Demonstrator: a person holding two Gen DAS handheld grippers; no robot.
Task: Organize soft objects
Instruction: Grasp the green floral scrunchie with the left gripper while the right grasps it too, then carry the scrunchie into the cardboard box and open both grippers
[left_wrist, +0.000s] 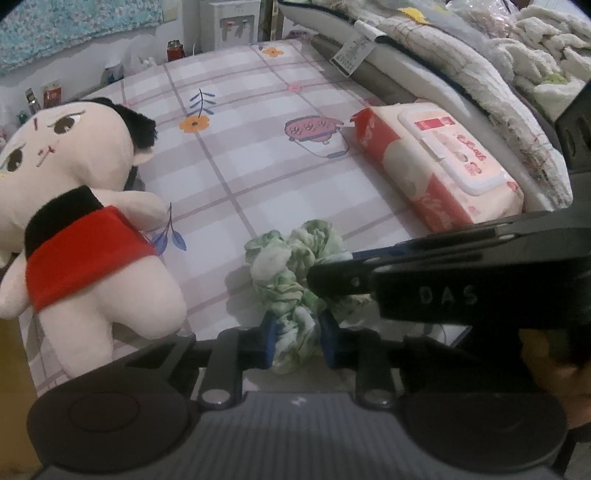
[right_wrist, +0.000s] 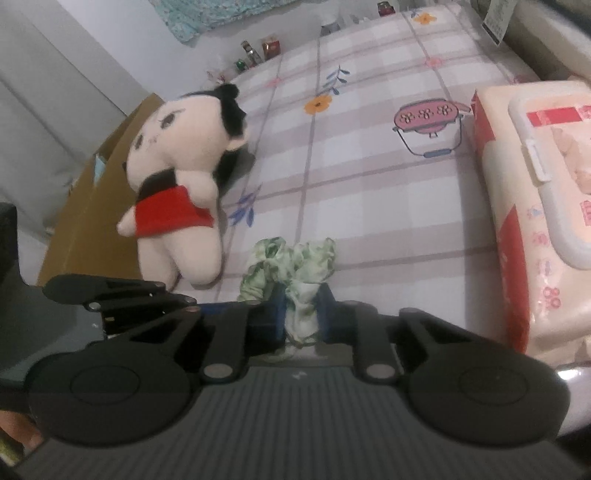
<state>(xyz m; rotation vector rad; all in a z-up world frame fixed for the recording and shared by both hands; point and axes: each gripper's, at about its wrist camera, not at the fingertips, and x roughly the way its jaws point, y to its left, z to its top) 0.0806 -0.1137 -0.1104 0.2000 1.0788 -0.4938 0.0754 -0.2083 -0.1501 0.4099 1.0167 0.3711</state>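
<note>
A green-and-white fabric scrunchie (left_wrist: 291, 269) lies on the checked bedsheet (left_wrist: 258, 166). My left gripper (left_wrist: 295, 339) is shut on its near end. My right gripper (right_wrist: 301, 314) is shut on the same scrunchie (right_wrist: 291, 266), and its black body (left_wrist: 424, 280) reaches in from the right in the left wrist view. A cream plush doll with black hair and a red top (left_wrist: 85, 221) lies to the left, also seen in the right wrist view (right_wrist: 181, 184). A pink-and-red wet wipes pack (left_wrist: 436, 166) lies to the right, also in the right wrist view (right_wrist: 535, 203).
Folded blankets and towels (left_wrist: 498, 55) are piled along the bed's right side. A cardboard box (right_wrist: 96, 206) stands beside the bed behind the doll. Small bottles and cans (right_wrist: 258, 51) stand past the far edge of the bed.
</note>
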